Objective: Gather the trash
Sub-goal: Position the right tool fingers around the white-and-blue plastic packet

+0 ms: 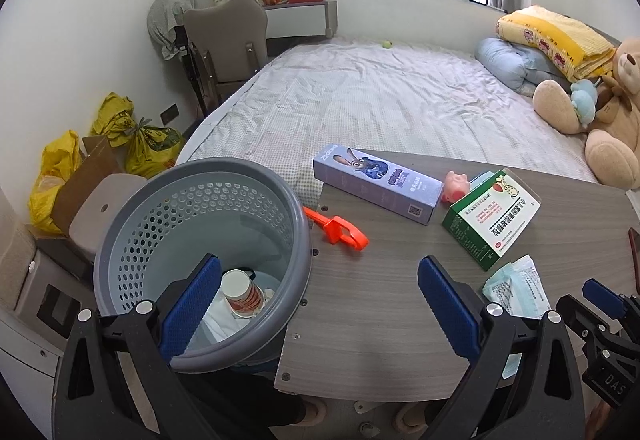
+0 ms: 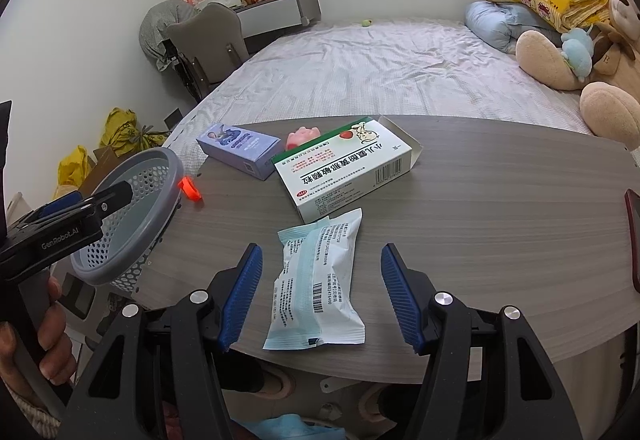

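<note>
Your right gripper [image 2: 322, 294] is standing with fingers wide apart, straddling the mask packet [image 2: 318, 286] lying flat near the table [image 2: 500, 208] edge, nothing clamped. Your left gripper [image 1: 318, 304] is also gaping empty, one finger overhanging the grey bin [image 1: 200, 240] beside the table. Risk: the slick film is likely sliding off the edge if you are closing unevenly. Beyond, a green medicine box [image 2: 344, 168], then bed [image 2: 380, 72].
</note>
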`<control>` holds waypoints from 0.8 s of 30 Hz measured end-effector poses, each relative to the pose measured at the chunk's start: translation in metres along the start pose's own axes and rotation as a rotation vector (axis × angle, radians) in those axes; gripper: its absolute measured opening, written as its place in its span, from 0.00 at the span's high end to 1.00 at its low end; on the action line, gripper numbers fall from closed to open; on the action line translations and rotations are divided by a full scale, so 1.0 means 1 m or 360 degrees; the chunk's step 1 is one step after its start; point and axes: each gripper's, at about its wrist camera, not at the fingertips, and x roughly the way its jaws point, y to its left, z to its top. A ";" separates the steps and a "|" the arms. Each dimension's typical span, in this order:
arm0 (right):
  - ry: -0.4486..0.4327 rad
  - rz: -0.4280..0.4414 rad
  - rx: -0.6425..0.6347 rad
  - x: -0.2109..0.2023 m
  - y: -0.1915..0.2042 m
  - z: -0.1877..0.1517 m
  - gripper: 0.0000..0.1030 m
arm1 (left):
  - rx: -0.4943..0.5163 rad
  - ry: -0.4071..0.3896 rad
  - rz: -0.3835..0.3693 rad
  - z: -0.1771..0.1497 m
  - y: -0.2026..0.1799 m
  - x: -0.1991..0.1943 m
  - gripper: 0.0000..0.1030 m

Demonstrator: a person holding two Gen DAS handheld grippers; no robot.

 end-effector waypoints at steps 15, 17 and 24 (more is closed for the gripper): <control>0.0112 -0.0032 0.0018 0.026 0.000 -0.004 0.38 | 0.0006 0.0051 -0.0001 -0.004 0.010 0.018 0.06; 0.0143 -0.0045 0.0009 0.034 0.002 -0.004 0.38 | 0.0017 0.0063 -0.0002 -0.005 0.011 0.020 0.06; 0.0237 -0.0089 0.0012 0.059 0.002 -0.002 0.38 | 0.0014 0.0094 0.0013 -0.007 0.013 0.028 0.06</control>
